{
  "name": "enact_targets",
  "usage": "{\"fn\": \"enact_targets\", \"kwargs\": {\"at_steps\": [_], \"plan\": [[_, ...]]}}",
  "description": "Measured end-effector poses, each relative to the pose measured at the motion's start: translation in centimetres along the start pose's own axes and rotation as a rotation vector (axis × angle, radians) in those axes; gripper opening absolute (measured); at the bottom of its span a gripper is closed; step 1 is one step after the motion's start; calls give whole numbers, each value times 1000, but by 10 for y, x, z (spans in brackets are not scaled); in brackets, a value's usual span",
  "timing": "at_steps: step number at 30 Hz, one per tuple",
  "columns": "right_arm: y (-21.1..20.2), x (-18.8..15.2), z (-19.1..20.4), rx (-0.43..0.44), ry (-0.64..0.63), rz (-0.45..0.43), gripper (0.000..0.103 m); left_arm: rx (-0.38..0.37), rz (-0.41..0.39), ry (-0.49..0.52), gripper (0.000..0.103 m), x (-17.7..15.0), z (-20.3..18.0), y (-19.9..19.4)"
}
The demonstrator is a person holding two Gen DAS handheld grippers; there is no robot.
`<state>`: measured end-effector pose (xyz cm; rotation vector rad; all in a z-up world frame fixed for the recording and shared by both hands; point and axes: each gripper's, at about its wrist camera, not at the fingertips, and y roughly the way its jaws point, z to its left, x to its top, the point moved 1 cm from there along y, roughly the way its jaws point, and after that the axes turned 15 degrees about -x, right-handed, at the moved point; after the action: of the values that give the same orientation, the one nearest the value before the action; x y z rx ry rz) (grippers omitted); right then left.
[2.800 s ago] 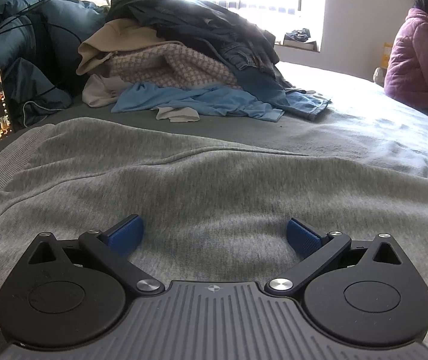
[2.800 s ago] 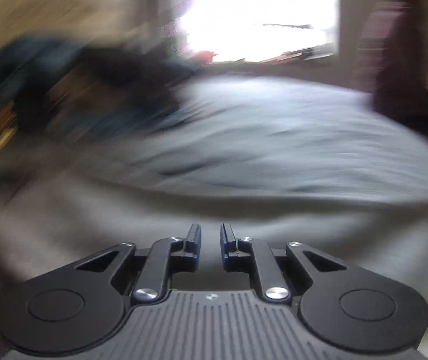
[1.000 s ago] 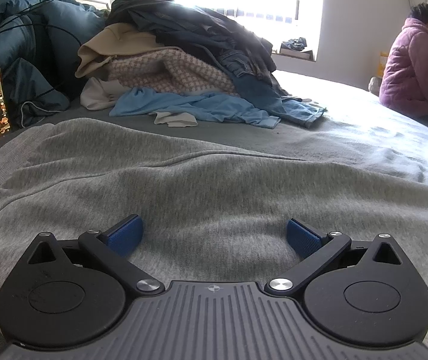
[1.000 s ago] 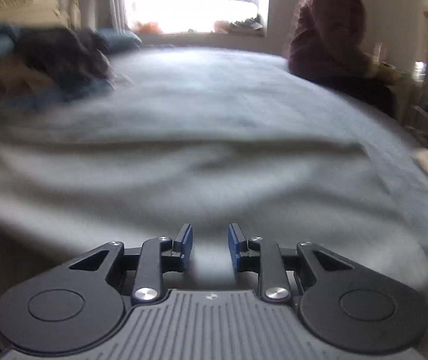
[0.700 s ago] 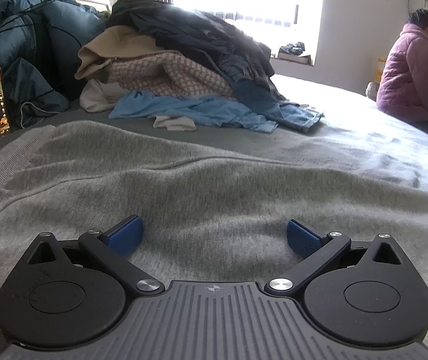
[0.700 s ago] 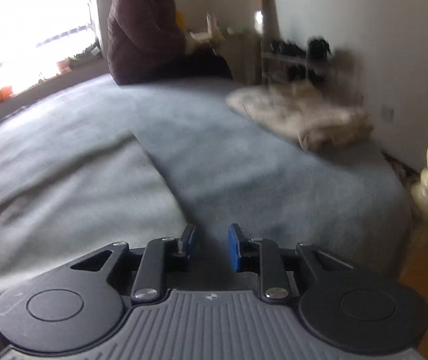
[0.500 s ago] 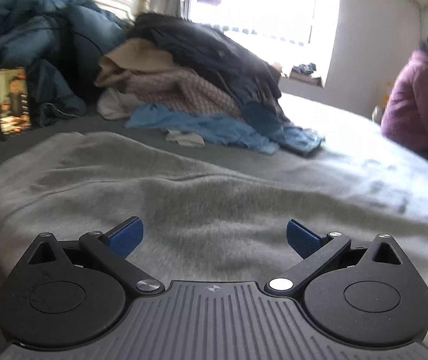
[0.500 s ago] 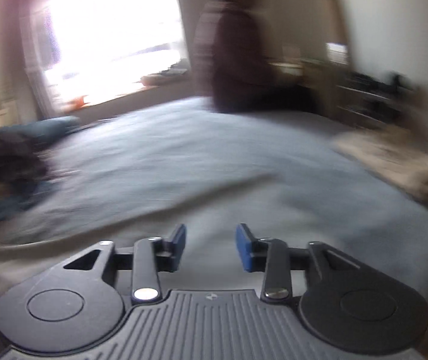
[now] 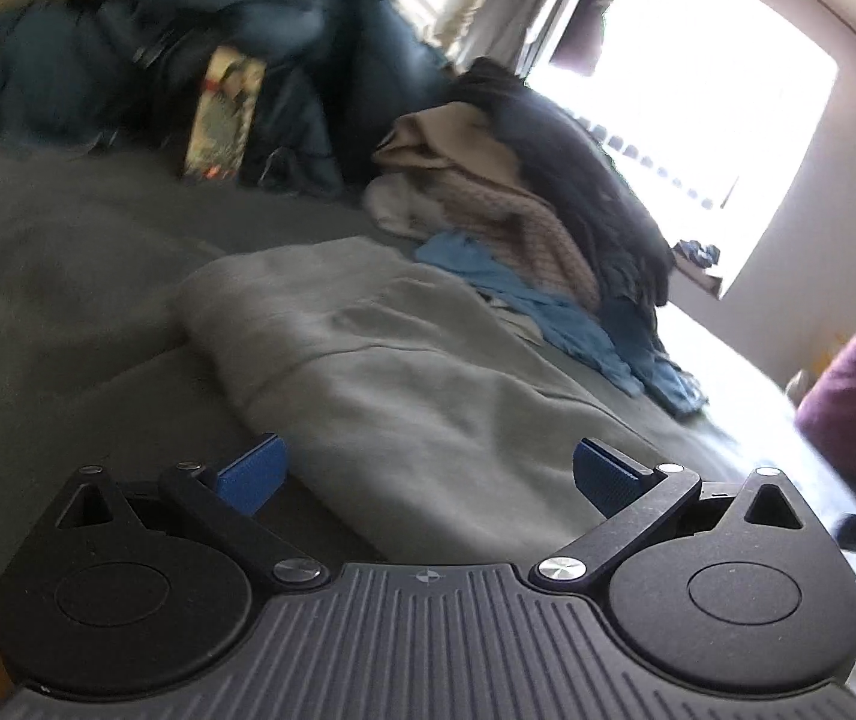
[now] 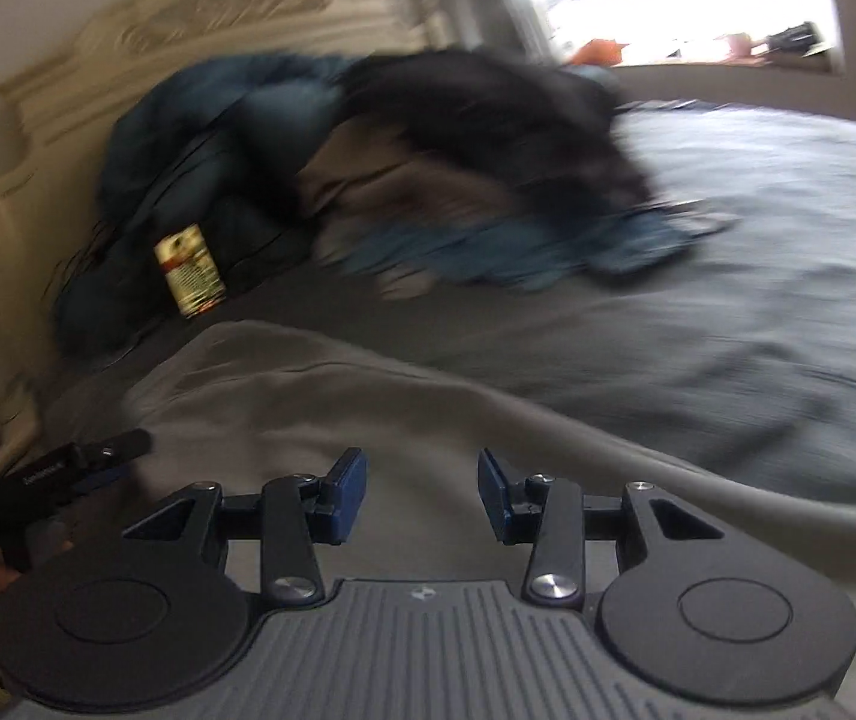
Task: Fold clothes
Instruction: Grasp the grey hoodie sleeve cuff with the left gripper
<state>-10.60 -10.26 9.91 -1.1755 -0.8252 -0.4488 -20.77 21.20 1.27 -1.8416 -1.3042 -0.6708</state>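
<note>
Fleece of a soft grey sweatshirt (image 9: pixel 404 372) is spread flat on the grey bed (image 10: pixel 757 276), before a rumpled clothes heap (image 9: pixel 547 192). The left gripper (image 9: pixel 428 474) is splayed wide, empty; the right gripper (image 10: pixel 422 495), just opening, grasps nothing.

Home bedroom: bed (image 10: pixel 757 276) with carved headboard (image 10: pixel 200 18), heaped clothes (image 9: pixel 523 198), bright window (image 9: pixel 697 90).
</note>
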Motion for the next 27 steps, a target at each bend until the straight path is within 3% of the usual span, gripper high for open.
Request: {"fn": "enact_targets", "kwargs": {"at_steps": [4,6,8,10,14,15,19,21,24,27], "plan": [[42,25,44,79,-27,22,43,15,-24,-28,101,10,17,8],[72,34,59,95,-52,29,43,43,-28,-70,92,14,27,13],[105,33,71,77,-93,63,43,47,-36,-117,85,16,36,17],[139,26,78,2,-149,138,42,42,-51,-137,82,18,42,19],[127,39,86,-44,-159,148,42,23,-51,-170,69,20,50,14],[117,47,89,-23,-149,119,42,17,-52,-186,62,21,53,10],[107,74,120,71,-149,47,42,-19,-60,-249,57,23,66,6],[126,79,147,100,-168,63,42,-28,-57,-247,56,22,67,7],[175,77,176,145,-143,154,40,-36,-55,-243,55,21,69,9],[218,62,194,80,-177,214,39,-48,-56,-270,55,21,73,12]]}}
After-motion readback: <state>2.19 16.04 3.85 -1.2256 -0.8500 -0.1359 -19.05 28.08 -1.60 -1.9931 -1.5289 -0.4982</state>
